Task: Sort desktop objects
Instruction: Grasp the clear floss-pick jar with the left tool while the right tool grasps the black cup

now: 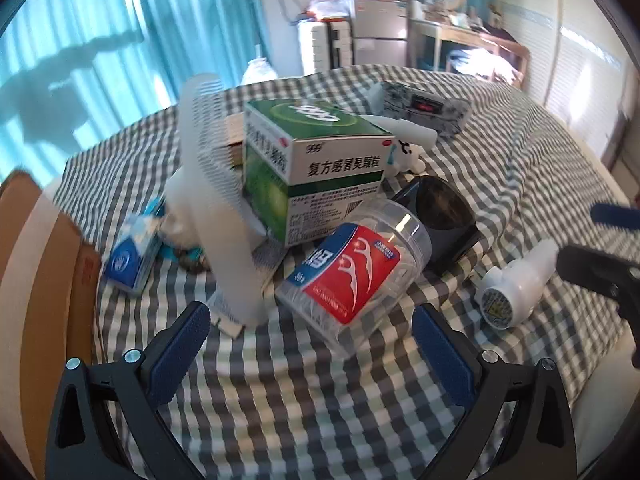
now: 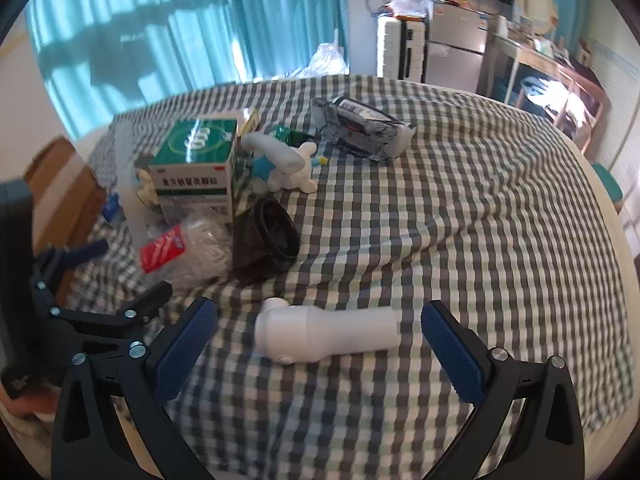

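A pile of objects lies on a checked cloth (image 1: 320, 392). My left gripper (image 1: 310, 322) stands open, its blue pads either side of a clear floss-pick jar (image 1: 352, 272) with a red and blue label, lying on its side. Behind the jar are a green and white medicine box (image 1: 316, 168), a white comb (image 1: 216, 200) and a black cup (image 1: 440, 216). My right gripper (image 2: 320, 328) is open around a white bottle (image 2: 326, 334) lying flat, not touching it. The bottle (image 1: 516, 284) and the right gripper's tip (image 1: 600, 264) also show in the left wrist view.
A blue tissue pack (image 1: 132, 256) lies left of the pile, a white figurine (image 2: 284, 168) and a patterned wipes pack (image 2: 360, 128) behind it. A cardboard box (image 1: 44, 280) stands off the left edge. The cloth (image 2: 480, 220) spreads bare to the right. Furniture lines the back wall.
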Demonstrator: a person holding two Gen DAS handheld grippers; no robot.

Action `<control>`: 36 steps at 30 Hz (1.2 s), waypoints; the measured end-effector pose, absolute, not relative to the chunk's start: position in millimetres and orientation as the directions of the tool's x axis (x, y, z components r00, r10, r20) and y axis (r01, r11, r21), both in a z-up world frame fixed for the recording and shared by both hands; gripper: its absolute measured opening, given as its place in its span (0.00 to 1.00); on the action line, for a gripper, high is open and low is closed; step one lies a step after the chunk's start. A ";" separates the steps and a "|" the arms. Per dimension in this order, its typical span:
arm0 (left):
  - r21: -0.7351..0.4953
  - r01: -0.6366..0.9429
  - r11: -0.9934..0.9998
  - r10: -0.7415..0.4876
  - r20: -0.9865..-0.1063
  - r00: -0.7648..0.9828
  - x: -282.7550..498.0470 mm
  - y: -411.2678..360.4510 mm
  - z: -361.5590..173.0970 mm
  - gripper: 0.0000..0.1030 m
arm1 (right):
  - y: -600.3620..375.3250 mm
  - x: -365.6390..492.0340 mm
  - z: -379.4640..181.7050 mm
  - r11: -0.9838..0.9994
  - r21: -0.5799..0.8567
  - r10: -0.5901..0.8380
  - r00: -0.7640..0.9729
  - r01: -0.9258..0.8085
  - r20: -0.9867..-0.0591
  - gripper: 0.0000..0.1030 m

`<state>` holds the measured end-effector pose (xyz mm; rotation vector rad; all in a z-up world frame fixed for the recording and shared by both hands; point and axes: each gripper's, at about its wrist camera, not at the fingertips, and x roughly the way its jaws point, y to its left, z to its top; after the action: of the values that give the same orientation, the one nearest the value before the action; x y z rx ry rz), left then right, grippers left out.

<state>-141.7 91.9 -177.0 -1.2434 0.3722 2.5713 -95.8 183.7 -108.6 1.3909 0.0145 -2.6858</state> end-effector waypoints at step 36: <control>-0.036 -0.448 -0.893 0.241 -0.880 -0.409 -166.6 87.7 -221.7 0.66 | 138.7 -177.4 -154.7 -0.978 0.090 -0.163 -0.423 0.188 -0.891 0.92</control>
<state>-166.6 87.7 -221.7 -1.3996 0.2872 2.3202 -177.4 138.7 -154.7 1.5540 0.0352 -2.4873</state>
